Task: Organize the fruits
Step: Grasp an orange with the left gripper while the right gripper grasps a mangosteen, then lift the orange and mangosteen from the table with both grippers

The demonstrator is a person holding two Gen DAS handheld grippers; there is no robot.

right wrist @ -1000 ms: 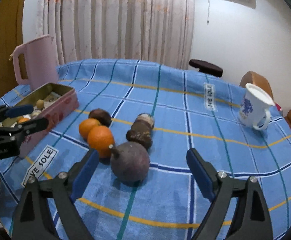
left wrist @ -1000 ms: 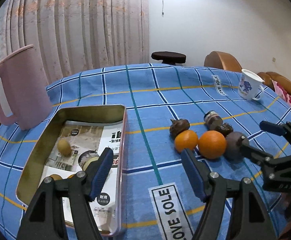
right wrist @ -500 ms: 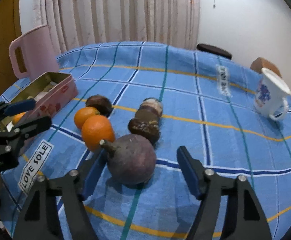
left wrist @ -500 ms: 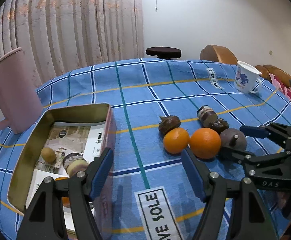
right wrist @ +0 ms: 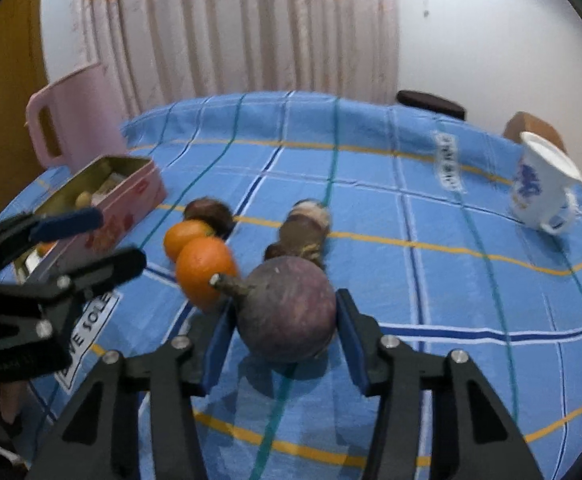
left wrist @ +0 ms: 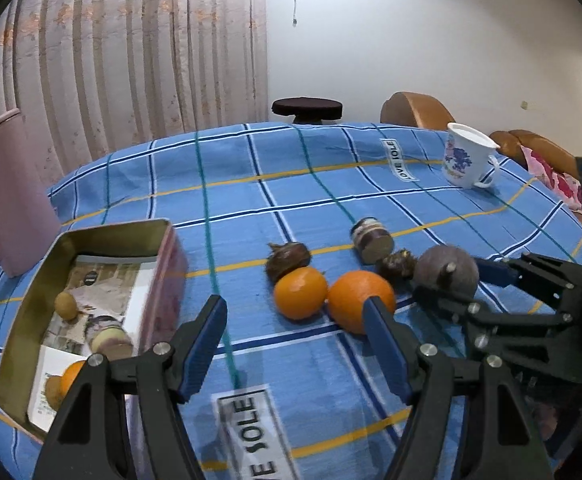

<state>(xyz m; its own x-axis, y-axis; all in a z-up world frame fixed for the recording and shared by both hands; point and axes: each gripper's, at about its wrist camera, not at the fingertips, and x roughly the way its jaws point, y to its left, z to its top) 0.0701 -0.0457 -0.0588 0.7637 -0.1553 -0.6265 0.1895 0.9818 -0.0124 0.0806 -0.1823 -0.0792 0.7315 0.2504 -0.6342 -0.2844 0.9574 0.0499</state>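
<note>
A round purple fruit with a stem (right wrist: 287,312) sits on the blue checked cloth between the pads of my right gripper (right wrist: 285,340), which press on both its sides; it also shows in the left wrist view (left wrist: 447,270). Two oranges (left wrist: 301,292) (left wrist: 361,300) lie beside it, with a brown fruit (left wrist: 289,258), a small dark fruit (left wrist: 397,265) and a cut purple-and-white piece (left wrist: 371,236) behind. My left gripper (left wrist: 297,350) is open and empty, just before the oranges. An open pink tin (left wrist: 31,280) at left holds several small fruits.
A pink pitcher (left wrist: 3,196) stands behind the tin at the far left. A white mug with blue print (left wrist: 465,160) stands at the far right of the round table. A dark stool (left wrist: 307,106) and brown chairs (left wrist: 415,110) stand beyond the table.
My right gripper has moved forward and closed around the purple fruit. My left gripper has swung right, away from the tin toward the oranges, staying open.
</note>
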